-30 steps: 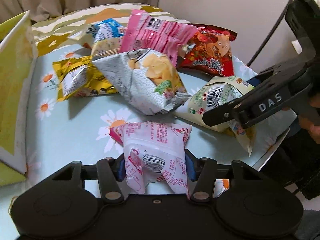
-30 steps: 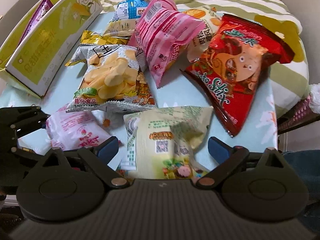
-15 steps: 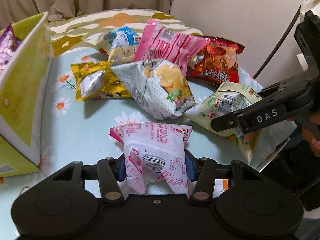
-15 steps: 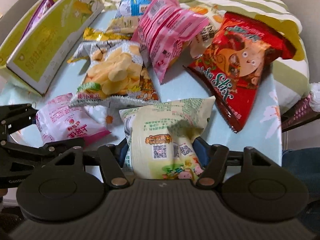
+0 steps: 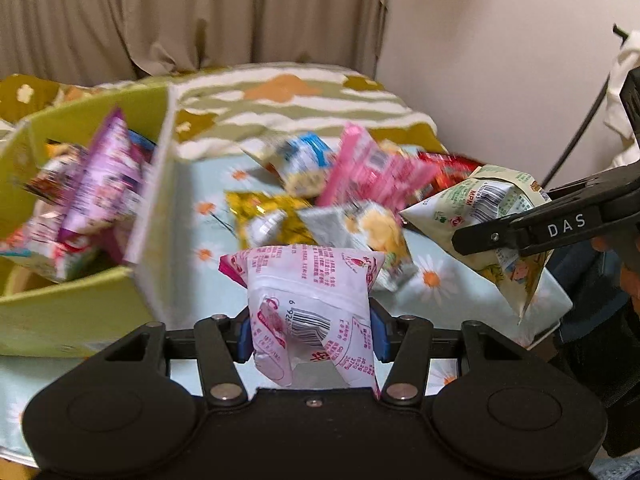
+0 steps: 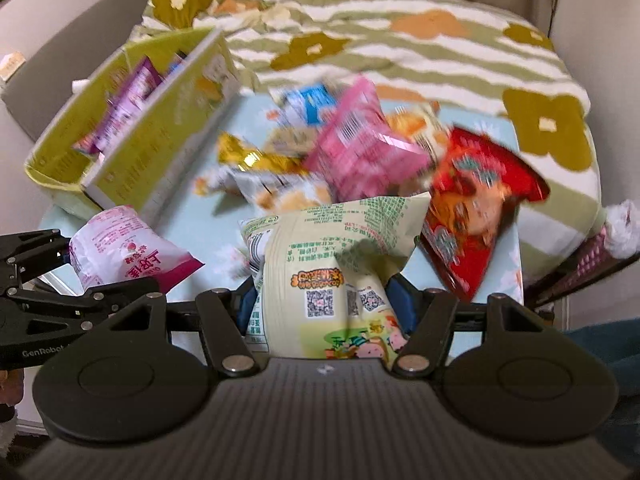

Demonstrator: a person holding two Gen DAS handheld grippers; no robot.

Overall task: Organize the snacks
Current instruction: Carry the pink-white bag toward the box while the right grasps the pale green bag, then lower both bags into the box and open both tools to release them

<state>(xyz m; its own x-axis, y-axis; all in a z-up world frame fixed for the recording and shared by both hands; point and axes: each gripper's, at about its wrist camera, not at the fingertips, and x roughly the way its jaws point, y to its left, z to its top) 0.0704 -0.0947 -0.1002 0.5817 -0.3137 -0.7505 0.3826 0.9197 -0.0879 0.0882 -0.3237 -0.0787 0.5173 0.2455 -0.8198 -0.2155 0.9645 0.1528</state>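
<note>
The left gripper [image 5: 310,330] clamps a pink-and-white snack bag [image 5: 310,300] above the daisy-print table [image 5: 208,200], just beside the green box [image 5: 80,312] that holds other packets. The right gripper [image 6: 326,306] squeezes a pale green snack bag [image 6: 332,264], raised in front of the blurred pile with the red packet [image 6: 476,208] and pink packet [image 6: 360,148].
</note>
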